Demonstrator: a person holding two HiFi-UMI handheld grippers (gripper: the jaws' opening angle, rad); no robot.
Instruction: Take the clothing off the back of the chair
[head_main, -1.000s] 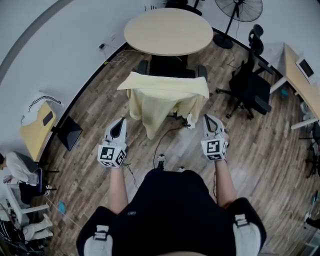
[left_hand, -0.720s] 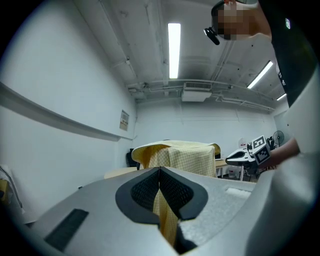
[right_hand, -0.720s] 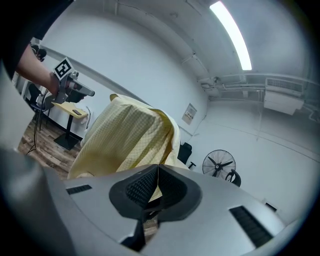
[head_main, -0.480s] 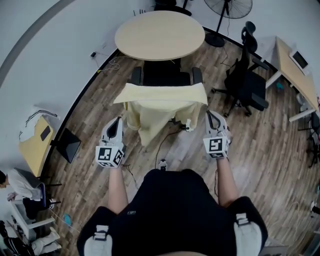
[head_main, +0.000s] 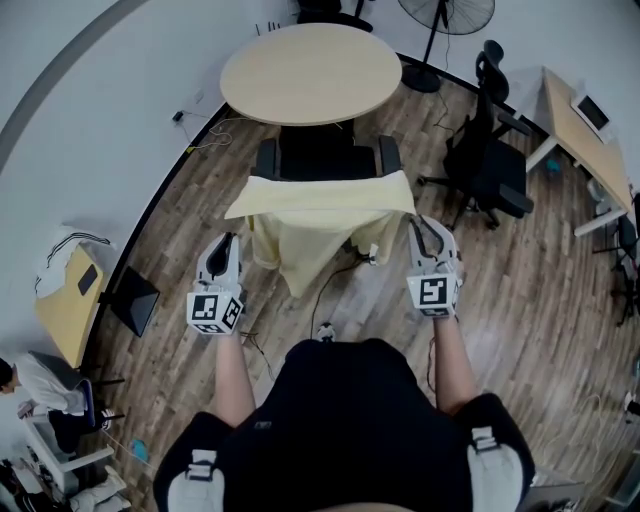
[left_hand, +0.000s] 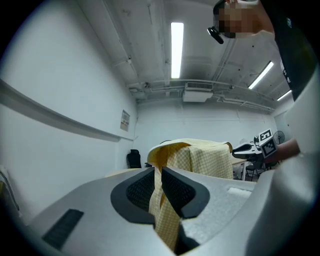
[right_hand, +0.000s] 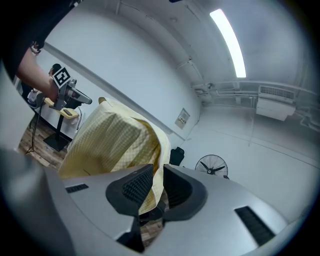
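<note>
Head view: yellow garment (head_main: 318, 205) over chair (head_main: 318, 155) back; left gripper (head_main: 230, 243) opening, garment between jaws; right gripper (head_main: 419, 224) pinching garment.

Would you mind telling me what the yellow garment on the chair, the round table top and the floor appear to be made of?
Yellow garment: soft woven cloth, matt, with a fine check; it drapes and folds.
Round table top: pale wood or wood-look laminate, smooth; no grain shows, so uncertain.
Floor: brown wood-pattern planks with a slight sheen, either wood or laminate.
</note>
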